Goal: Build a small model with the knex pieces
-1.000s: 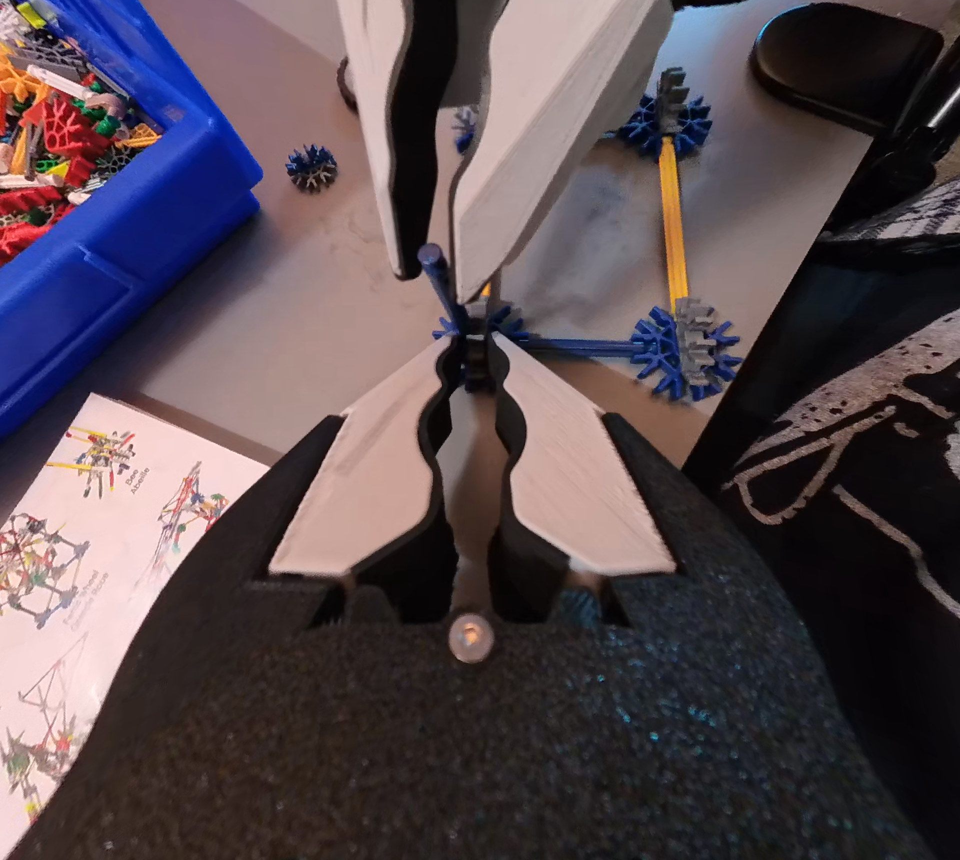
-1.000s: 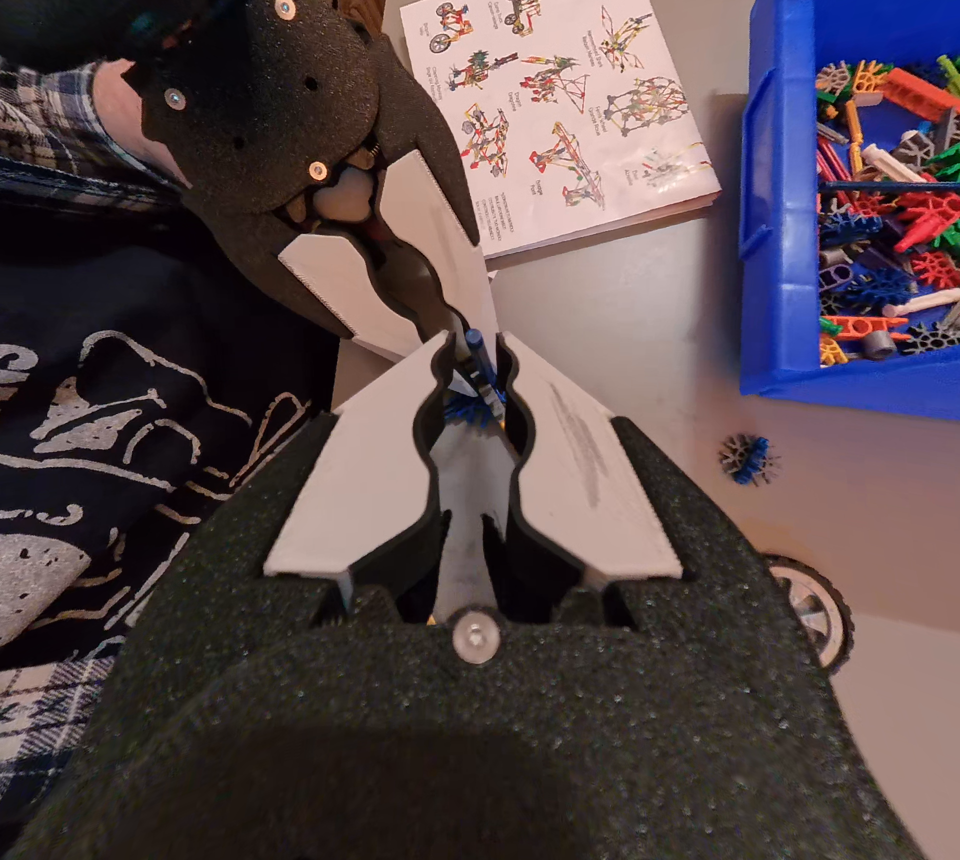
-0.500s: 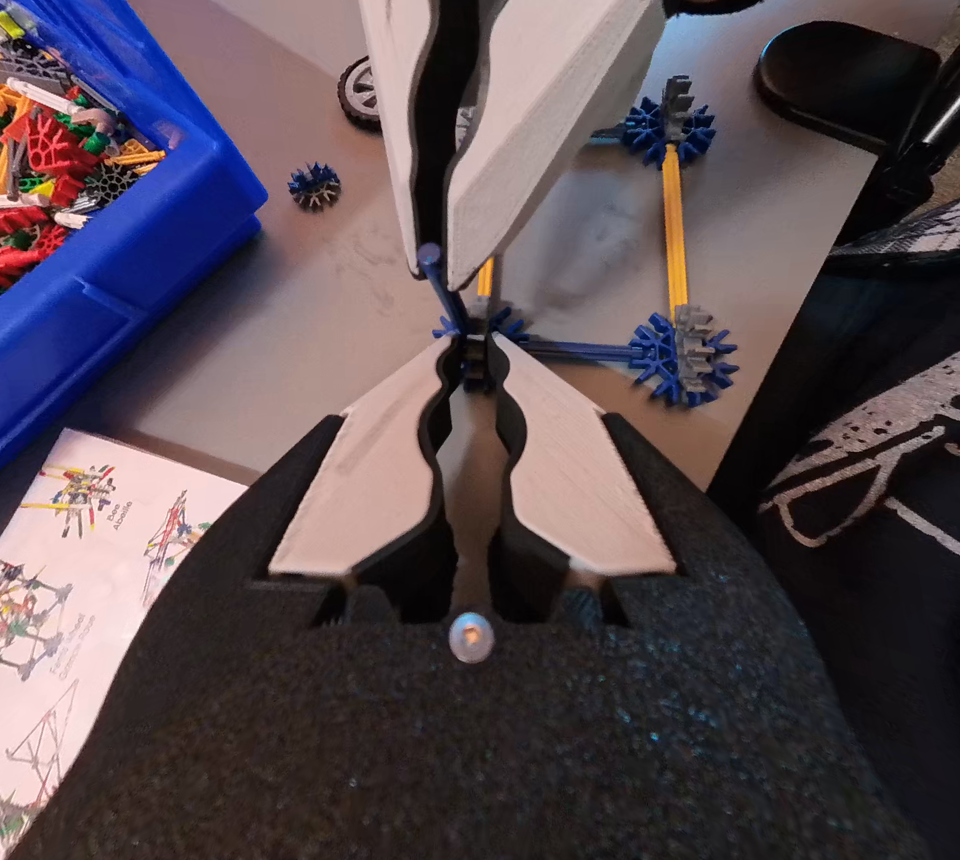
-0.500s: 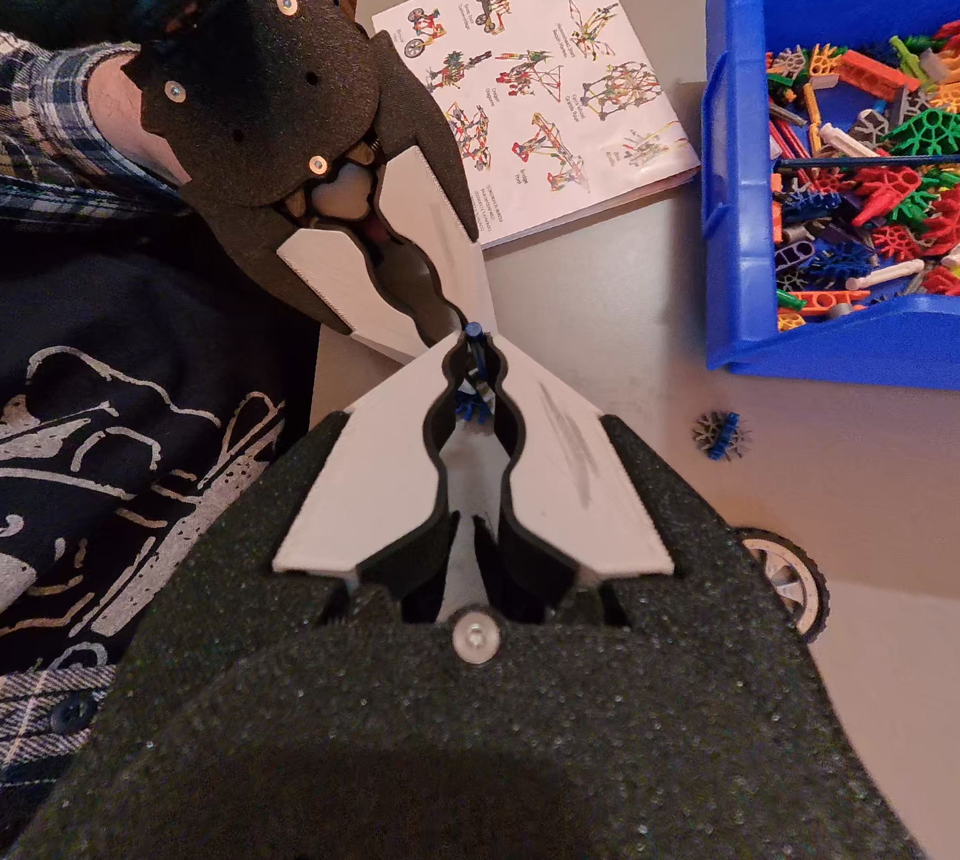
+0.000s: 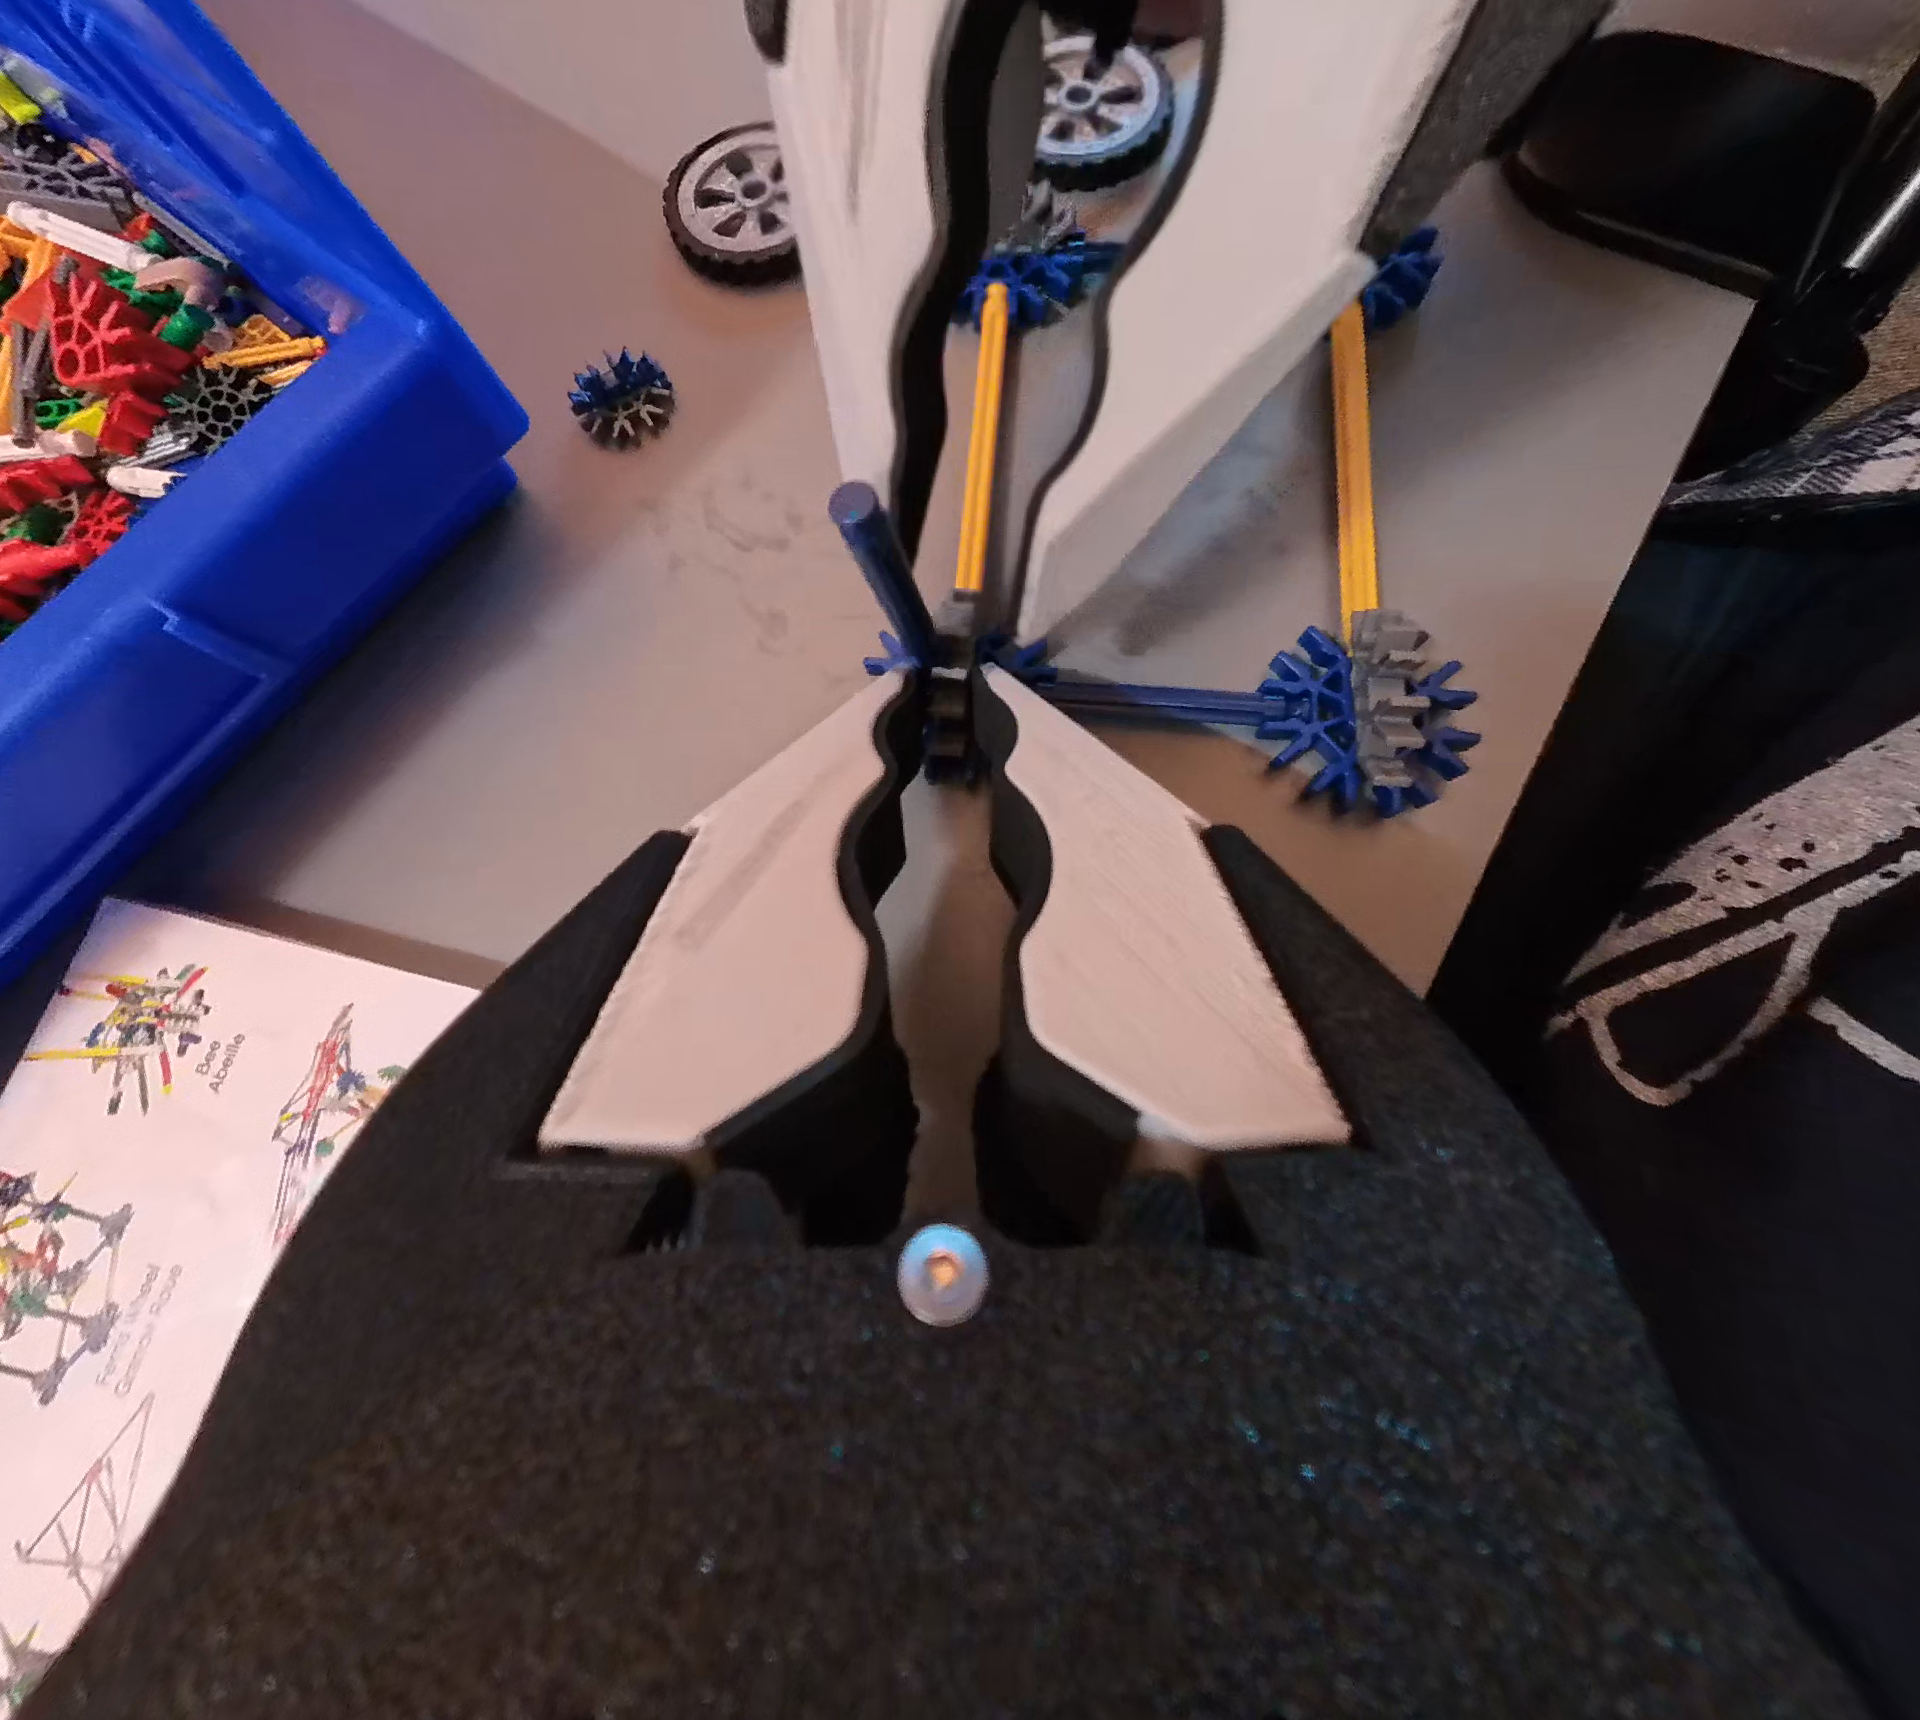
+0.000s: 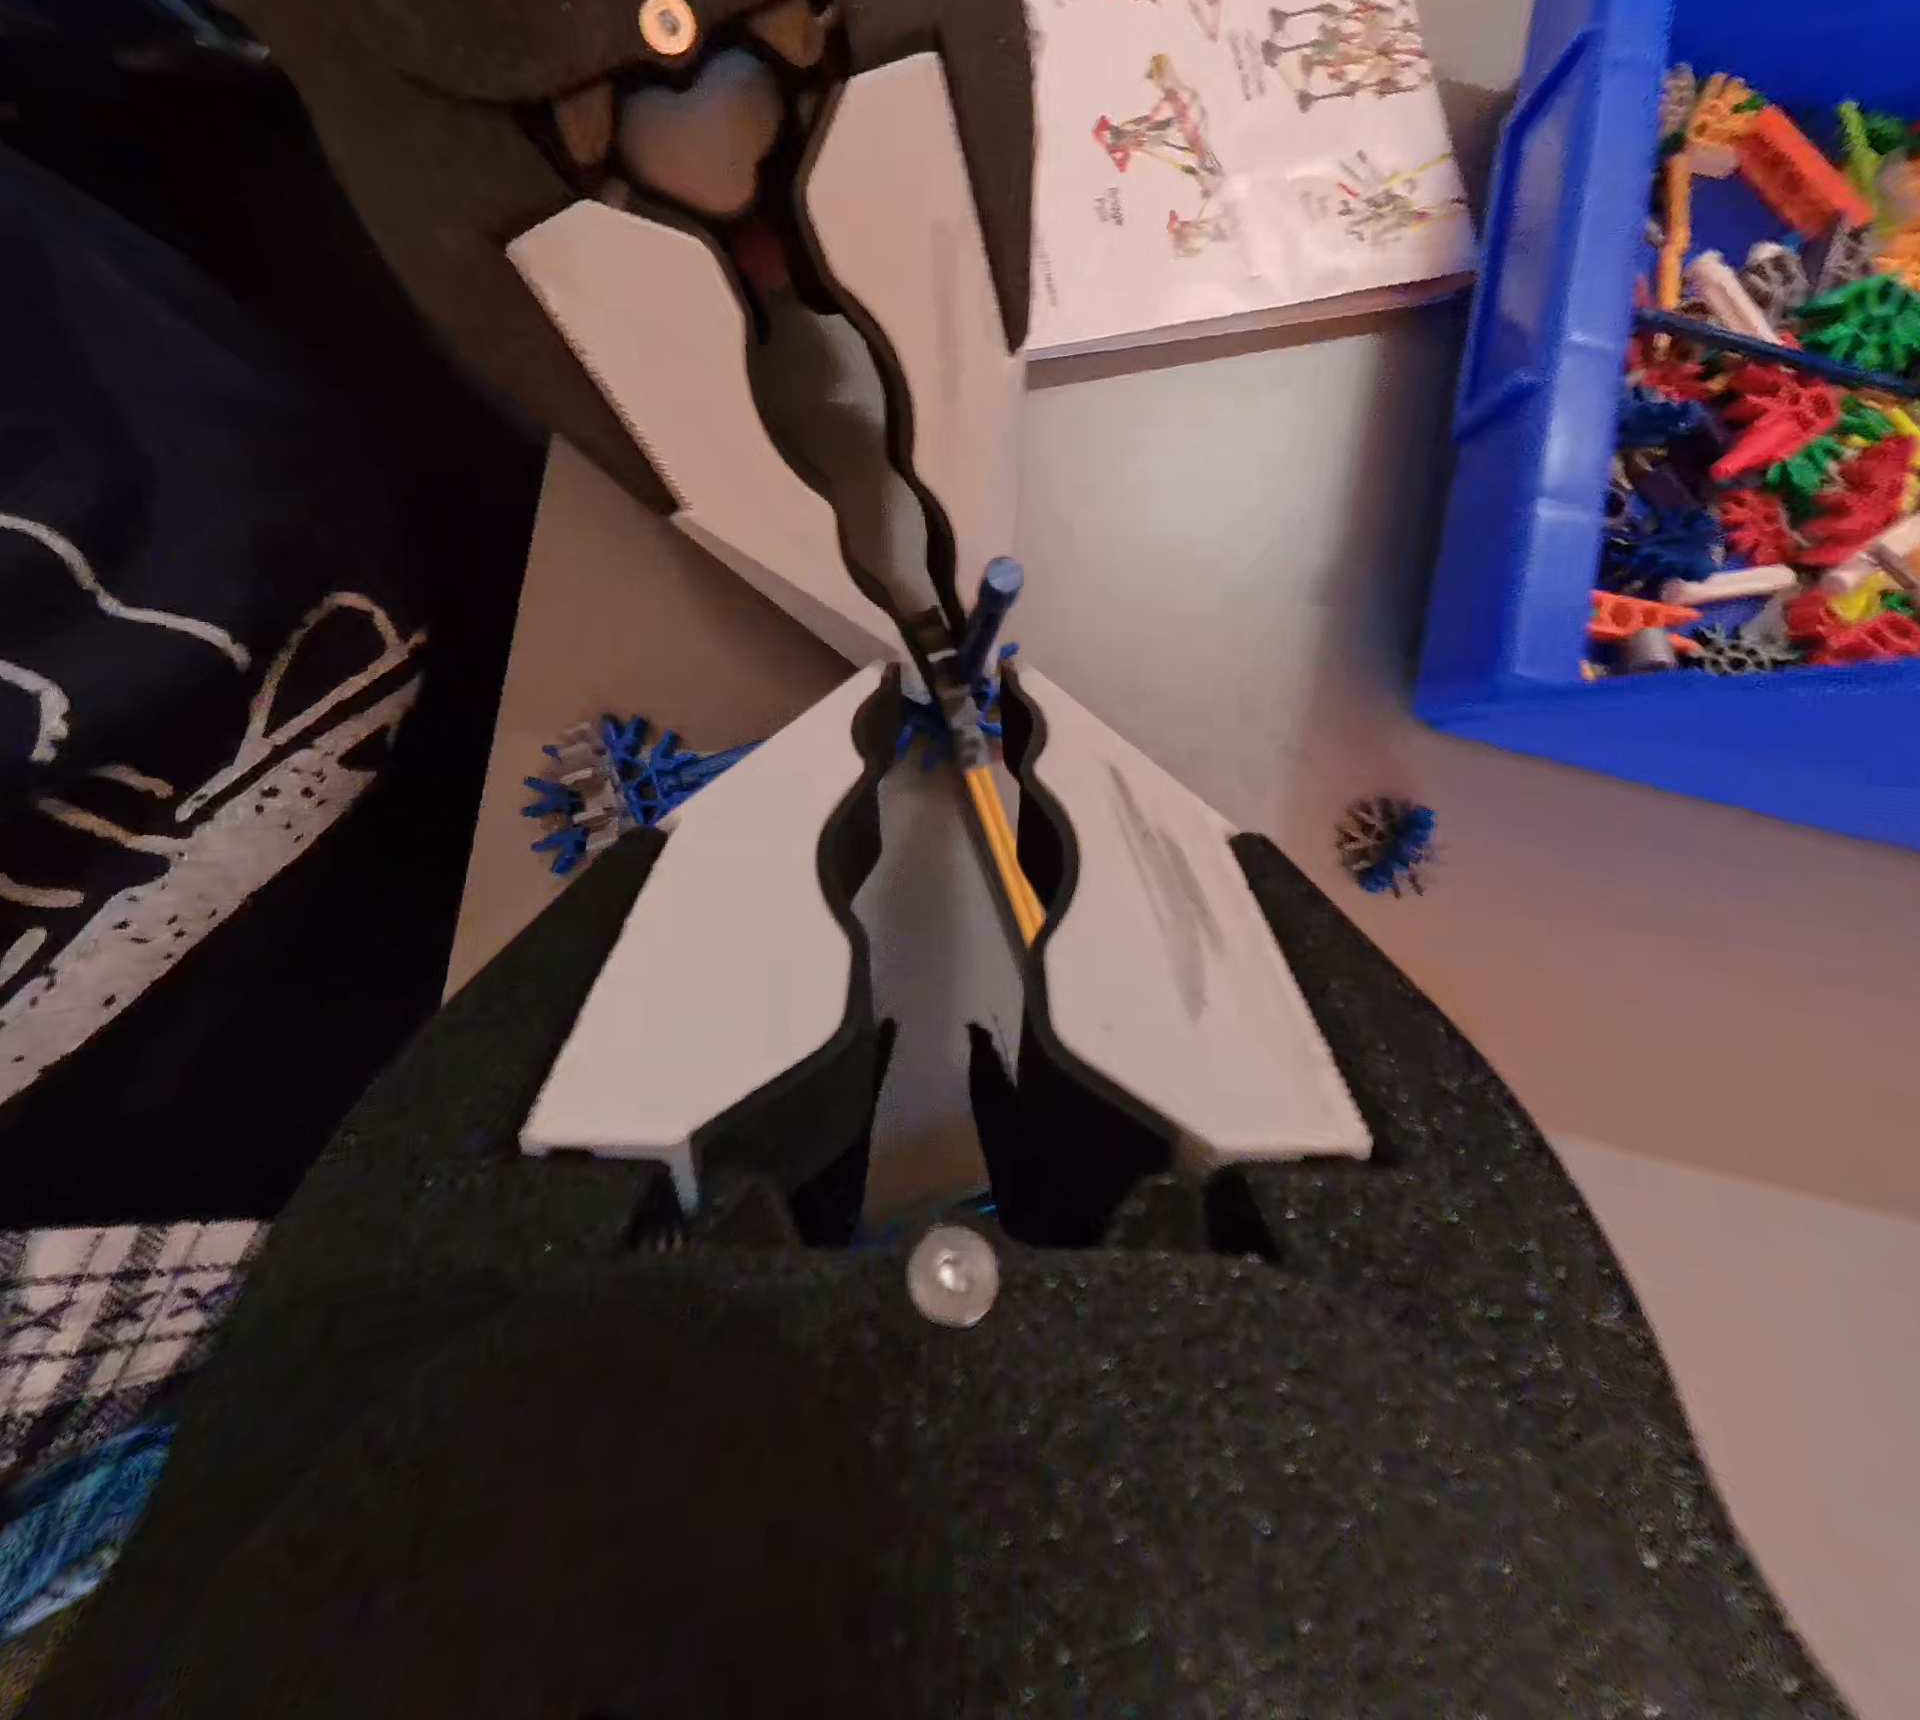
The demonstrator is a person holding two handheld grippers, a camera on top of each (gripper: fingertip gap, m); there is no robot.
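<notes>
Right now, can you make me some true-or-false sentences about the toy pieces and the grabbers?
1. The left gripper pinches a corner connector of the rod frame. True.
2. The blue bin is empty. False: it is full of colourful building pieces.
3. A short blue rod sticks up from that corner. True.
4. The right gripper has its fingers shut tight together. False: they stand apart around the corner.
5. Two wheels lie on the table. True: one wheel, another wheel.
</notes>
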